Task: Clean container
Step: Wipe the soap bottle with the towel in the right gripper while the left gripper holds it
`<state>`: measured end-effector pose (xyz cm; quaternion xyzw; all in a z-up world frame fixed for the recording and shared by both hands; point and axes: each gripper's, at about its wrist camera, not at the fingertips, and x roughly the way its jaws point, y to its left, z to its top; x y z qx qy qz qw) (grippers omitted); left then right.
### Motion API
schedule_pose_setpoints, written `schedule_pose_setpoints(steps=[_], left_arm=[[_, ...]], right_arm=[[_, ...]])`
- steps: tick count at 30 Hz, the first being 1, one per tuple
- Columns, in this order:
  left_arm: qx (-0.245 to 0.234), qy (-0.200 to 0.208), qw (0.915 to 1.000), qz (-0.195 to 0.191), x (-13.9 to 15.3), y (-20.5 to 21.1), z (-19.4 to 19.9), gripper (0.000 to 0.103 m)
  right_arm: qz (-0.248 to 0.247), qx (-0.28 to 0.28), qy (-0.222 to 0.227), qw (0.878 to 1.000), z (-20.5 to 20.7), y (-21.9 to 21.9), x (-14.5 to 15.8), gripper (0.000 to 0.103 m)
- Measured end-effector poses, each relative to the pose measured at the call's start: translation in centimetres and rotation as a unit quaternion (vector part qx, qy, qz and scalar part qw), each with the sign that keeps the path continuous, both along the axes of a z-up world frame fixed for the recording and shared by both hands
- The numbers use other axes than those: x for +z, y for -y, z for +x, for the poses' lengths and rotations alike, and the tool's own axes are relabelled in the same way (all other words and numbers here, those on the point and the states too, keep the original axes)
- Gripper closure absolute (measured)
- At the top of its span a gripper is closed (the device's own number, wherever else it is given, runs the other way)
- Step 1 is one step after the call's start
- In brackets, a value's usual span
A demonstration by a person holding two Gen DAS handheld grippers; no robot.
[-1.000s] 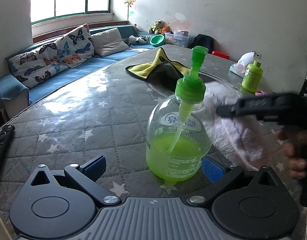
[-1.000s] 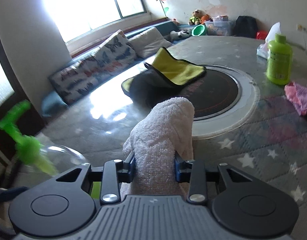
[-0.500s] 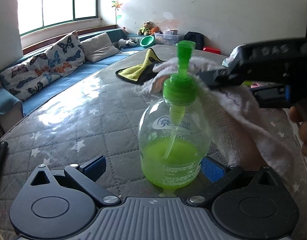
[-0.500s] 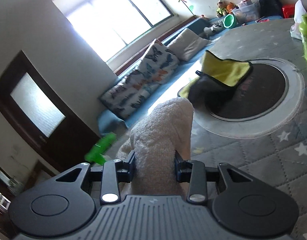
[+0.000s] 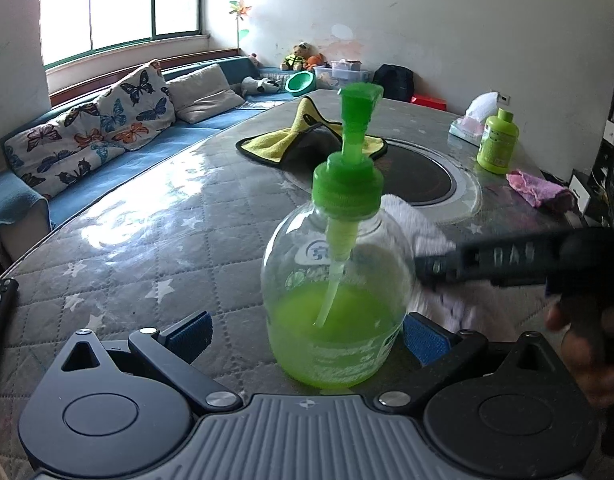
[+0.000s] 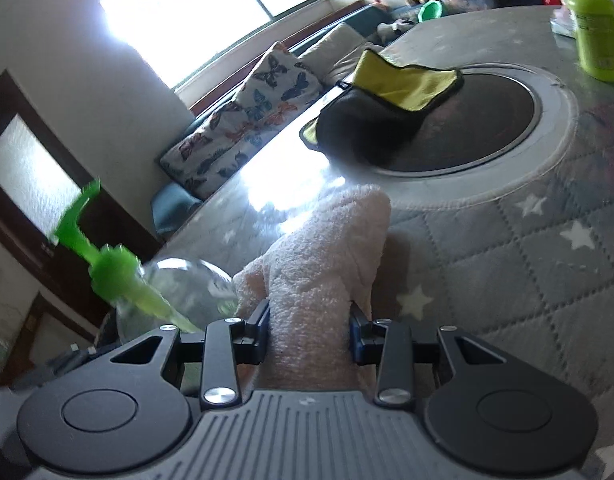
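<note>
A clear pump bottle [image 5: 335, 308] with a green pump top and green liquid stands on the table between the fingers of my left gripper [image 5: 307, 332]. The right blue pad touches its side; the left pad stands apart, so the jaws are open. My right gripper [image 6: 309, 330] is shut on a white towel [image 6: 327, 264]. The towel [image 5: 419, 232] presses against the bottle's right shoulder. The bottle shows at the left of the right wrist view [image 6: 171, 292], blurred.
A yellow and grey cloth [image 5: 307, 140] lies by the round dark inset [image 5: 423, 176] in the quilted table. A green bottle [image 5: 497, 142], a tissue pack [image 5: 473, 116] and a pink cloth [image 5: 537, 188] sit far right. A sofa [image 5: 107, 140] runs along the left.
The right gripper has swept the towel from over the bottle's top and shoulder down to its right side. The bottle has stayed between my left fingers.
</note>
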<state>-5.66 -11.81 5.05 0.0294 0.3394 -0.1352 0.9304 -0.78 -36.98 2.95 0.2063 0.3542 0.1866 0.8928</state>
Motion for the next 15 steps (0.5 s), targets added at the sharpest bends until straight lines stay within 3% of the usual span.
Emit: schedule_pose_setpoints(steps=[8,11,15], left_arm=[[0.022,-0.007,0.9987,-0.046,1.3,0.0,0.1,0.0],[0.034,0.004,0.9987,-0.038,1.6,0.2,0.2,0.001],[0.037,0.011,0.999,-0.022,1.6,1.0,0.3,0.011]], right_arm=[[-0.032,0.024,0.004,0.999,-2.4,-1.7,-1.8,0.066],[-0.026,0.018,0.0,0.999,-3.5,-1.0,-1.8,0.066],[-0.019,-0.002,-0.004,1.0,-4.7,0.3,-1.6,0.066]])
